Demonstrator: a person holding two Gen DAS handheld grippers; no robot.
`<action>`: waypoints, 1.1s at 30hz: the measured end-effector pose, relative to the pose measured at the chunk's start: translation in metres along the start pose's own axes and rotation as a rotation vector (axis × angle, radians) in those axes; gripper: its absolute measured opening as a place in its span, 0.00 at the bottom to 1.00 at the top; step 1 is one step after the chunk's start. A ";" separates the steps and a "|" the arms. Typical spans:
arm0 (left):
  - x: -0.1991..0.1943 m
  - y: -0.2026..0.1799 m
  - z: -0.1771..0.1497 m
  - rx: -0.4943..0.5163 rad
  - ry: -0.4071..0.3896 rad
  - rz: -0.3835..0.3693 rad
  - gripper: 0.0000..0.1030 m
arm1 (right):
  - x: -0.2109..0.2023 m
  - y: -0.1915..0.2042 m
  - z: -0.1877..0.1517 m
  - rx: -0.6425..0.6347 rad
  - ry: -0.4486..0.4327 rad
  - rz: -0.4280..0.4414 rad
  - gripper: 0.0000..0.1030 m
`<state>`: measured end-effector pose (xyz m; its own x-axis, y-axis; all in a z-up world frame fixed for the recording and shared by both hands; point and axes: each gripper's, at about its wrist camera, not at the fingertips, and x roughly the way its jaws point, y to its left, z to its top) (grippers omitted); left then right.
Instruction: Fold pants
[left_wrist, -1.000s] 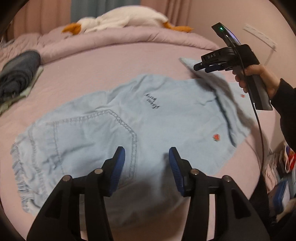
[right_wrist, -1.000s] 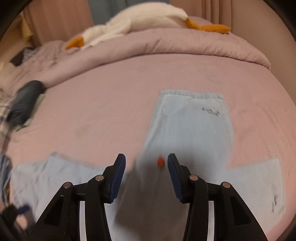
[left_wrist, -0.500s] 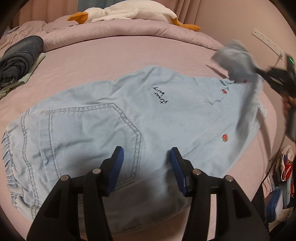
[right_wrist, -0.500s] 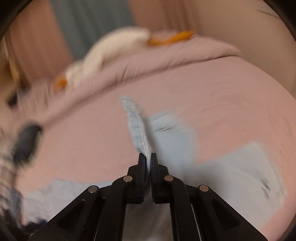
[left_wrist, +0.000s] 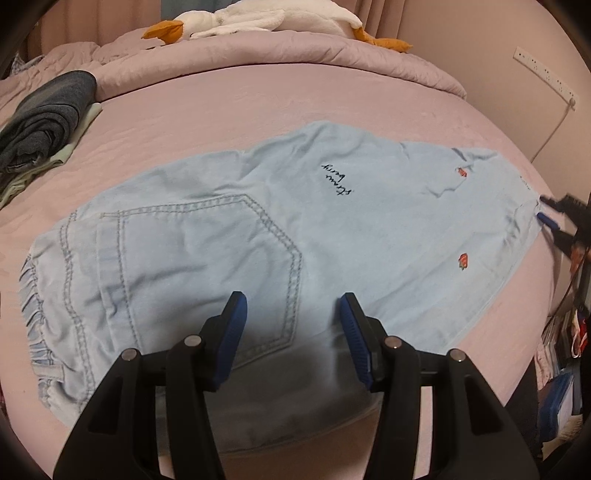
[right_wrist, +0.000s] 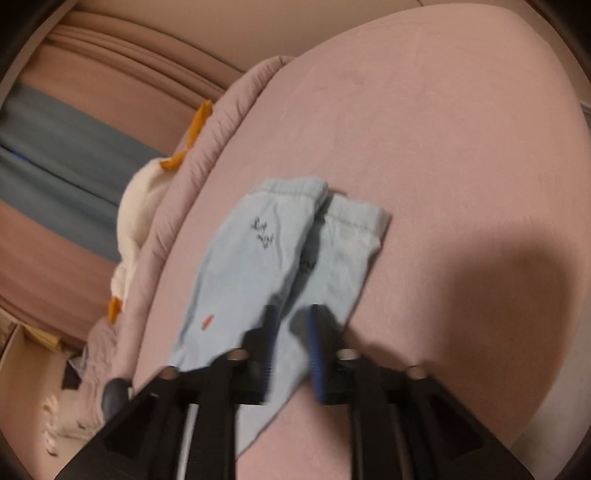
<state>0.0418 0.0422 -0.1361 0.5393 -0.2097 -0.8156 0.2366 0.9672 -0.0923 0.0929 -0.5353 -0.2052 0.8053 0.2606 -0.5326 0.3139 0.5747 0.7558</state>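
Note:
Light blue denim pants (left_wrist: 280, 240) lie flat on the pink bed, one leg folded over the other, back pocket and waistband to the left, leg ends to the right. They also show in the right wrist view (right_wrist: 266, 266), blurred. My left gripper (left_wrist: 293, 325) is open and empty, hovering over the pants' near edge by the pocket. My right gripper (right_wrist: 291, 332) is open over the leg ends, nothing between its fingers. It shows at the right edge of the left wrist view (left_wrist: 554, 218).
A folded dark garment (left_wrist: 40, 118) lies at the bed's left. A white plush goose (left_wrist: 258, 18) rests on the rolled duvet at the back. A power strip (left_wrist: 543, 74) hangs on the right wall. Clutter (left_wrist: 565, 339) sits beside the bed's right edge.
My right gripper carried the lifted leg over, laid it on the other leg, and opened. The pants now lie flat. My left gripper stayed open and moved slightly closer.

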 end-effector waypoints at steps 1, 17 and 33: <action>-0.001 0.001 -0.001 -0.003 0.000 0.002 0.50 | 0.001 0.003 0.004 -0.004 -0.009 0.006 0.34; -0.010 0.019 -0.012 -0.015 -0.017 0.018 0.32 | -0.015 0.022 0.015 -0.097 -0.037 -0.075 0.03; -0.052 0.024 -0.015 0.017 -0.082 0.034 0.32 | -0.036 0.066 -0.005 -0.360 -0.108 -0.301 0.30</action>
<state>0.0073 0.0780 -0.1043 0.6113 -0.1884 -0.7686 0.2301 0.9716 -0.0551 0.0822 -0.5026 -0.1381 0.7586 -0.0298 -0.6509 0.3626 0.8492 0.3838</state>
